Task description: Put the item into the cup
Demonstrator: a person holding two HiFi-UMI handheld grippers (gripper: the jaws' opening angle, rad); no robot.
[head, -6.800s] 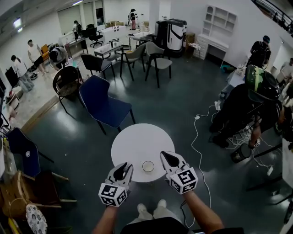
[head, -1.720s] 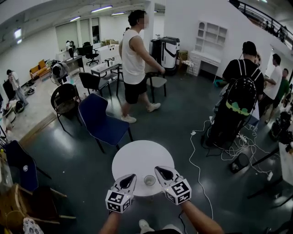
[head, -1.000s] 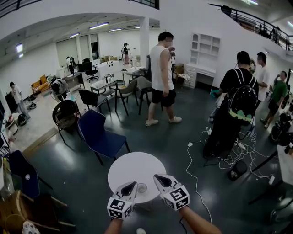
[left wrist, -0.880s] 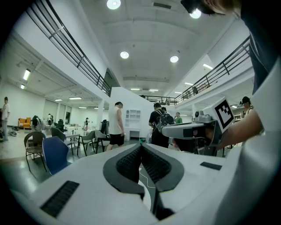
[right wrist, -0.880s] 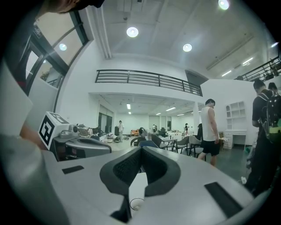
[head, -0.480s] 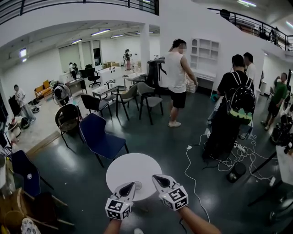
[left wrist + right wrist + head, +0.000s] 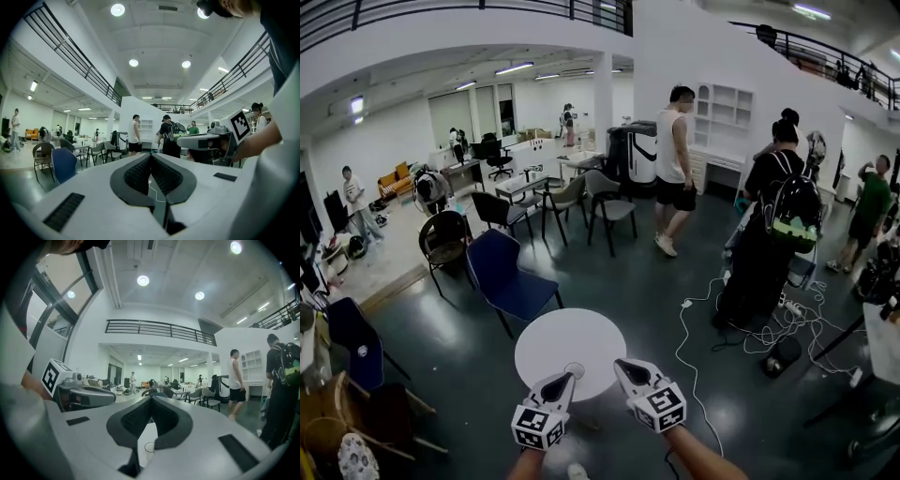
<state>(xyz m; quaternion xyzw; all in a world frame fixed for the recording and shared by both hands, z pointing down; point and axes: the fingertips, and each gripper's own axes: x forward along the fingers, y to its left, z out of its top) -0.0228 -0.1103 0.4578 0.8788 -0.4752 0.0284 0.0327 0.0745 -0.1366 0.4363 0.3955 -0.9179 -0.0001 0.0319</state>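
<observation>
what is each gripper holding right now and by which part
Nothing is held. The left gripper and the right gripper both have their jaws together and empty; the cup stands free on the round table.

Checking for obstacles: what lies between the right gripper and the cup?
Nothing but bare white table, per the head view, between right gripper and cup.

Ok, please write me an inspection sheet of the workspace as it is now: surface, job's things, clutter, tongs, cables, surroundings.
Surface: round white table, bare but for the cup.
Job's things: cup by the table's near edge; item: nothing seen.
Clutter: nothing seen.
Grippers: left tongs shut, empty; right tongs shut, empty.
Cables: white cable on the floor, right of the table.
Surroundings: blue chair behind the table; person with backpack standing beyond.
</observation>
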